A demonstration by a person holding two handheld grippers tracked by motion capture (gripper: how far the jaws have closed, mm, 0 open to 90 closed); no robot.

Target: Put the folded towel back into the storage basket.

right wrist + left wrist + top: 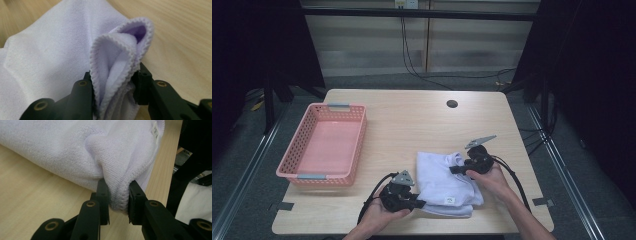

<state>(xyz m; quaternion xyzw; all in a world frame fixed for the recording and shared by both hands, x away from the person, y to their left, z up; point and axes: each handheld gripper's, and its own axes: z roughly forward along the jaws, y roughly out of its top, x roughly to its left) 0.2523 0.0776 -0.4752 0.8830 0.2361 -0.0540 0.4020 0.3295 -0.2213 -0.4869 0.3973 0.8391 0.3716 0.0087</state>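
Note:
A folded white towel (443,182) lies on the wooden table (412,125), right of the middle and near the front edge. My left gripper (418,204) is shut on the towel's near left corner; in the left gripper view the stitched hem (120,200) is pinched between the jaws. My right gripper (456,169) is shut on the far right corner, where bunched hemmed layers of the towel (115,65) stand up between the jaws. A small label (451,200) shows near the towel's front edge.
An empty pink plastic basket (296,172) with grey handles stands at the table's left side. A round cable hole (452,104) sits in the tabletop at the back. Dark frames and cables surround the table.

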